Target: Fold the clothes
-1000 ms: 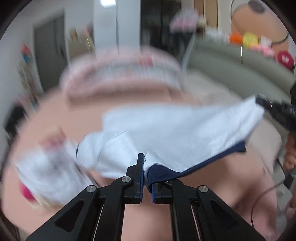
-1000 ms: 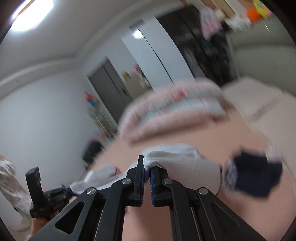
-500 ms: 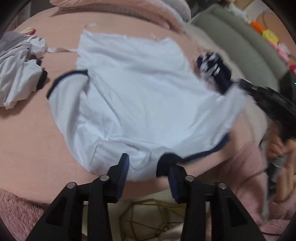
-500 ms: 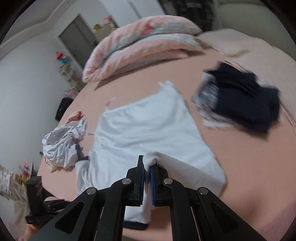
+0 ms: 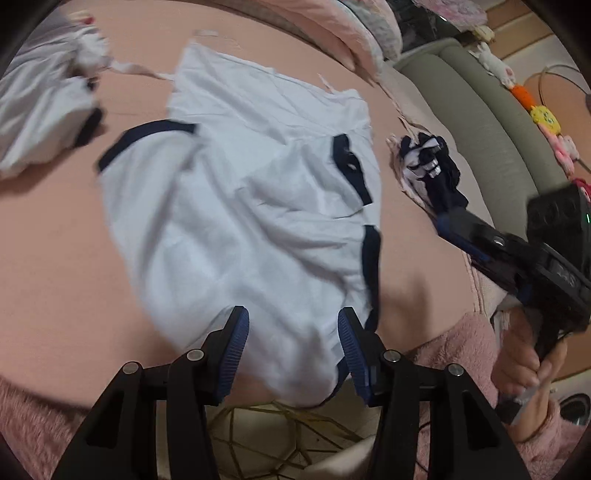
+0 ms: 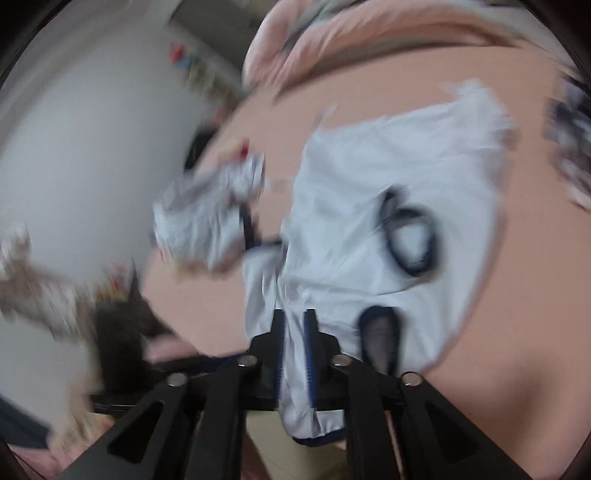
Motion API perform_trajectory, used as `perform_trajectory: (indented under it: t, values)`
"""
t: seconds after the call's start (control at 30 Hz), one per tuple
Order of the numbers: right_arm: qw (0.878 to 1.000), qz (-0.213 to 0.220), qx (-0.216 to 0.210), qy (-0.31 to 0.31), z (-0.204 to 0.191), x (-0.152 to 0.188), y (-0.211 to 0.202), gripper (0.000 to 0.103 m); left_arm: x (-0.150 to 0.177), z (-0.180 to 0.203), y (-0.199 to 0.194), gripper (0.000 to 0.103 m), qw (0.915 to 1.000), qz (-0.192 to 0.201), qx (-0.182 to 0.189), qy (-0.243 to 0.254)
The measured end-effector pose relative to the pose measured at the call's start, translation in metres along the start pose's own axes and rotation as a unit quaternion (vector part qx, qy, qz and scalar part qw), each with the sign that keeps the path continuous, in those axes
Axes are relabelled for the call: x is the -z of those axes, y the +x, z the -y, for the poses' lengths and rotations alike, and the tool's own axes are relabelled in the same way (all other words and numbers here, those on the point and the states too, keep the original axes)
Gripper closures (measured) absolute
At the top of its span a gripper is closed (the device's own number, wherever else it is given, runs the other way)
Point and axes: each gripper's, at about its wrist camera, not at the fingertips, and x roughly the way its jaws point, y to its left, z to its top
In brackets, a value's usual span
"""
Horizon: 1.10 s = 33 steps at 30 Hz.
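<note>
A white shirt with navy trim (image 5: pixel 240 206) lies spread on the pink bed (image 5: pixel 48 258), its near hem hanging over the bed edge. My left gripper (image 5: pixel 291 343) is open above that near hem, holding nothing. In the right wrist view, which is blurred, the same shirt (image 6: pixel 388 177) shows with its navy collar ring. My right gripper (image 6: pixel 294 332) has its jaws slightly apart with the shirt's hem cloth between them. The right gripper also shows in the left wrist view (image 5: pixel 465 236), to the right of the shirt.
A crumpled white garment (image 5: pixel 40 110) lies at the left of the bed, also in the right wrist view (image 6: pixel 210 218). A dark navy garment (image 5: pixel 432 166) lies at the right. Pink pillows (image 5: pixel 332 22) sit at the back, a grey-green sofa (image 5: pixel 480 110) beyond.
The shirt went from held up in the air to lying flat on the bed. My left gripper opened and let go. My right gripper's jaws have parted slightly and swung left.
</note>
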Motion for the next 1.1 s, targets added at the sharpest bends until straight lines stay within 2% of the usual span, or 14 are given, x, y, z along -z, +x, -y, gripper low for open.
perform_trajectory:
  t: [0.03,0.07,0.1,0.17,0.37,0.43,0.6,0.77,0.8,0.83,0.87,0.9,1.0,1.1]
  values:
    - [1.0,0.018,0.007,0.018,0.009,0.003,-0.014,0.069,-0.008,0.004,0.007,0.056,0.9999,-0.007,0.01,-0.007]
    - [0.999,0.037,0.014,0.036,0.018,0.007,-0.029,0.069,-0.015,0.008,0.015,0.056,0.9996,-0.013,0.02,-0.016]
    - [0.998,0.036,0.016,0.049,0.024,0.011,-0.03,0.069,-0.024,0.012,0.024,0.056,0.999,-0.02,0.031,-0.026]
    - [0.997,0.023,0.015,0.071,0.033,0.021,-0.025,0.069,-0.034,0.013,0.037,0.056,0.9973,-0.036,0.03,-0.056]
    - [0.992,-0.011,0.015,0.124,0.057,0.046,-0.012,0.069,-0.034,-0.01,0.059,0.056,0.9729,-0.067,0.077,-0.207]
    - [0.993,-0.008,0.015,0.119,0.054,0.043,-0.012,0.069,-0.035,-0.01,0.059,0.056,0.9725,-0.062,0.062,-0.216]
    - [0.993,-0.011,0.019,0.116,0.056,0.045,-0.011,0.069,-0.047,-0.013,0.051,0.056,0.9658,-0.036,0.075,-0.245]
    - [0.992,-0.015,0.03,0.119,0.065,0.049,-0.01,0.069,-0.051,0.001,0.082,0.057,0.9755,-0.09,-0.008,-0.201]
    - [0.992,-0.016,0.034,0.118,0.066,0.048,-0.01,0.069,-0.05,0.004,0.089,0.062,0.9764,-0.099,-0.027,-0.19]
    - [0.992,-0.017,0.034,0.117,0.066,0.048,-0.009,0.069,-0.051,0.007,0.088,0.079,0.9778,-0.093,-0.043,-0.182]
    - [0.992,-0.019,0.034,0.117,0.066,0.048,-0.009,0.069,-0.052,0.01,0.084,0.091,0.9799,-0.083,-0.052,-0.174]
    - [0.992,-0.02,0.034,0.117,0.067,0.048,-0.008,0.069,-0.053,0.012,0.077,0.097,0.9822,-0.07,-0.043,-0.169]
    - [0.993,-0.029,0.025,0.112,0.064,0.05,-0.005,0.069,-0.058,0.018,0.049,0.098,0.9873,-0.027,-0.008,-0.156]
    - [0.994,-0.039,0.001,0.105,0.056,0.051,-0.002,0.069,-0.064,0.025,0.013,0.098,0.9878,0.016,0.041,-0.149]
